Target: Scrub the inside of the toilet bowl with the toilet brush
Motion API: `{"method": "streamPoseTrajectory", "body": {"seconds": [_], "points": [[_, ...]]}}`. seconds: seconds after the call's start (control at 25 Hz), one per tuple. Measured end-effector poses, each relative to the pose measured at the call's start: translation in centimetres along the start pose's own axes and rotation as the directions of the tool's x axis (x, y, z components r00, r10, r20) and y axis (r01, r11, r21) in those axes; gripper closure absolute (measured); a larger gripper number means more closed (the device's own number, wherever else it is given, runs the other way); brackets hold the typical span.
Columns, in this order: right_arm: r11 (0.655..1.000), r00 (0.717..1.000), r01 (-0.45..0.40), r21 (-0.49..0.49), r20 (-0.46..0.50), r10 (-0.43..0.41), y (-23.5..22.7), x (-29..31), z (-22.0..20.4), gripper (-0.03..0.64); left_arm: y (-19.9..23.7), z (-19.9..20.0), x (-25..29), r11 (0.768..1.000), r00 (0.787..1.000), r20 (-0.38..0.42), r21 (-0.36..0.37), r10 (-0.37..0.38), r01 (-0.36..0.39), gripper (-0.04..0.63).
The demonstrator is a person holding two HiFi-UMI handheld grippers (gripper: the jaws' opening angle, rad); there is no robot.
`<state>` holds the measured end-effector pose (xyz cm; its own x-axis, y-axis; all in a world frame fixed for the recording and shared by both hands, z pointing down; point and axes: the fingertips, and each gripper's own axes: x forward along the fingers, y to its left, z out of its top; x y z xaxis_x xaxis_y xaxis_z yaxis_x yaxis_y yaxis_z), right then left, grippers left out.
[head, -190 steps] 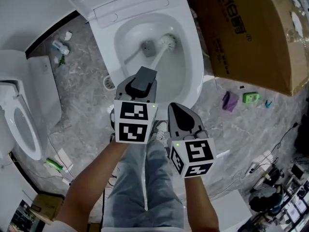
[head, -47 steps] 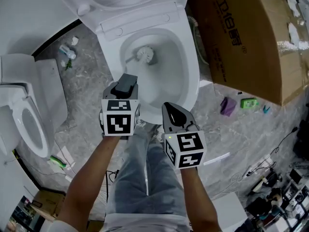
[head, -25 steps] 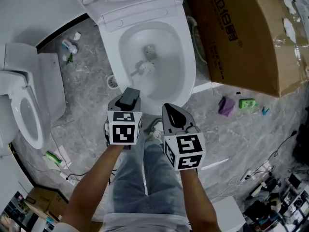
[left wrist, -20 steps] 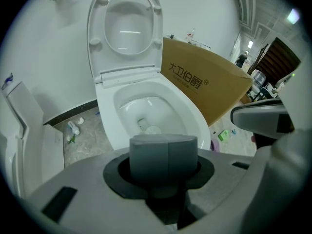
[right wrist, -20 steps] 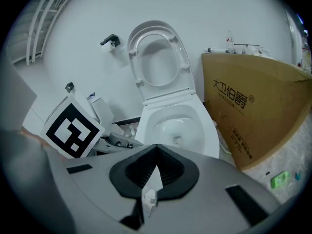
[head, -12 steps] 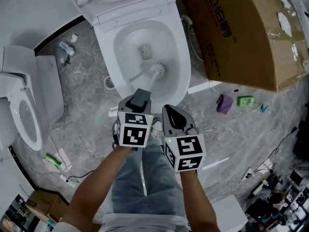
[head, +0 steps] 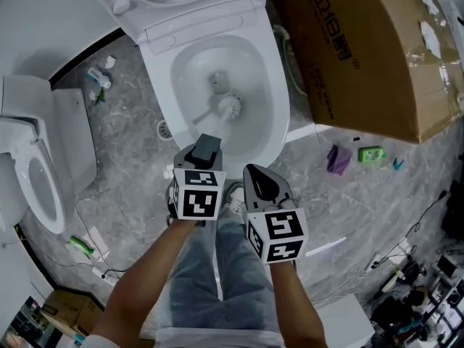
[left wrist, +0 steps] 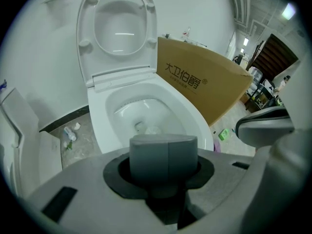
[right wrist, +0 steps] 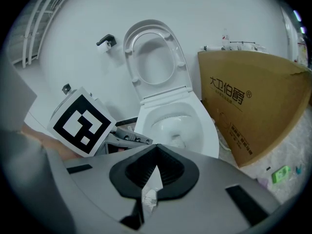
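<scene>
The white toilet bowl (head: 279,85) stands open with its lid up. A white brush head (head: 230,107) sits inside it, just in front of the drain hole (head: 217,80). The brush's shaft runs back to a grey grip, and my left gripper (head: 205,149) is shut on that grip at the bowl's front rim. In the left gripper view the grey grip (left wrist: 163,152) fills the jaws, with the brush head (left wrist: 152,129) beyond it in the bowl (left wrist: 192,116). My right gripper (head: 259,180) hangs beside the left one, shut and holding nothing; its view (right wrist: 155,152) looks toward the bowl (right wrist: 207,130).
A large cardboard box (head: 362,42) stands tight against the toilet's right side. A second toilet (head: 29,172) lies at the left. Small litter (head: 98,78), a floor drain (head: 165,129), and purple (head: 338,158) and green (head: 371,153) items lie on the grey floor. The person's legs (head: 217,281) are below.
The brush head has swept around the bowl: right side, then back left, then to the front, and now just in front of the drain. The right gripper has stayed beside the left.
</scene>
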<state>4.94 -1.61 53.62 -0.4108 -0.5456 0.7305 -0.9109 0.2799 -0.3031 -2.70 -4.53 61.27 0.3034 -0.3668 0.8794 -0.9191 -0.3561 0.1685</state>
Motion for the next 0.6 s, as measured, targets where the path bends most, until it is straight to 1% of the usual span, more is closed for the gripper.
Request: {"method": "streamPoseTrajectory", "body": {"seconds": [0.4, 0.6], "points": [[1.0, 1.0, -0.006, 0.002, -0.006, 0.006, 0.0, 3.6, 0.9, 0.618, 2.9, 1.9, 3.8, 1.0, 1.0, -0.014, 0.009, 0.014, -0.014, 0.437], [1.0, 1.0, -0.009, -0.013, 0.002, 0.009, -0.3, 4.9, 2.0, 0.618, 3.3, 2.2, 5.6, 1.0, 0.999, -0.029, 0.015, 0.017, -0.016, 0.437]]}}
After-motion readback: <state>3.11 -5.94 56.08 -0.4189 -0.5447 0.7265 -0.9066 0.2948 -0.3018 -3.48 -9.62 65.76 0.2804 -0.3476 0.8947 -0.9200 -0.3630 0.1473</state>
